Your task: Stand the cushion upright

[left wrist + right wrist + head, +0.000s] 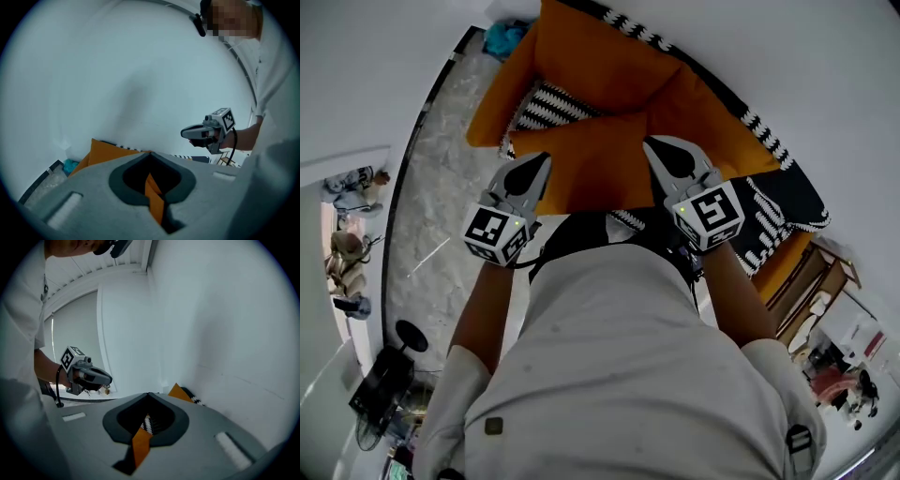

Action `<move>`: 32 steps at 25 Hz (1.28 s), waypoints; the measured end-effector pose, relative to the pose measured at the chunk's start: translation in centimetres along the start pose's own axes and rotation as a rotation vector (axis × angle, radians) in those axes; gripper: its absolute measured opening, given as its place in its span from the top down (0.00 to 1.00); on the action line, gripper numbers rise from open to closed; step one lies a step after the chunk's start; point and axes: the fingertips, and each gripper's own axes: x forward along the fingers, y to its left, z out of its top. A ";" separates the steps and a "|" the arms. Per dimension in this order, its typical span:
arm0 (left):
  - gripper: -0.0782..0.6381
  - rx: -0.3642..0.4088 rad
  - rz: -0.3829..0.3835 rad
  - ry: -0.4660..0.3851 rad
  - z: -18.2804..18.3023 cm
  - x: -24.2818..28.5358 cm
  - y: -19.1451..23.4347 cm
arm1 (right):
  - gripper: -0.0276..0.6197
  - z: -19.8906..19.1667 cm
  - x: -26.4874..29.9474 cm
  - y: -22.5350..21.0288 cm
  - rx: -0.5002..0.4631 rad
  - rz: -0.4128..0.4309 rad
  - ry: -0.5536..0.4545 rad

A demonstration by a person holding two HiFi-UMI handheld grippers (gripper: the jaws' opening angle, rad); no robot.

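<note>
1. Where the seat ends on your left, its edge drops to the grey marbled floor [441,216]. That side lies open, with only a teal bundle [502,39] at the far corner.
2. Beyond the seat, the white wall [787,56] stands close behind the orange back cushion [591,52], so you have little room in that direction.
3. On your right, the black-and-white patterned cover [769,211] runs on to the seat's end. Wooden furniture [806,281] stands just beside it.
4. Your left gripper [540,161] is closed on the left edge of the cushion [591,173]. Orange fabric is pinched in the slit between its jaws.
5. Your right gripper [652,146] is clamped in the same way on the cushion's right edge, with a fold of orange fabric caught between its jaws.
6. The cushion sits on the patterned cover in the middle of the seat, in front of the back cushion, and spans the gap between your two grippers.
7. It is plain orange, smooth-faced, and roughly square with pointed corners. From the steep head view it is hard to say whether it lies flat or is already tilted.
</note>
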 end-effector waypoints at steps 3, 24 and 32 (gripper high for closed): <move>0.85 -0.027 -0.010 0.025 -1.5 1.1 3.1 | 0.93 -1.8 3.7 -0.4 0.010 0.009 0.048; 0.55 -0.170 -0.005 0.500 -25.8 12.1 18.4 | 0.64 -25.1 20.6 -5.7 0.076 0.091 0.545; 0.43 -0.221 0.052 0.658 -35.1 14.1 22.6 | 0.55 -33.8 23.9 -7.5 0.087 0.065 0.714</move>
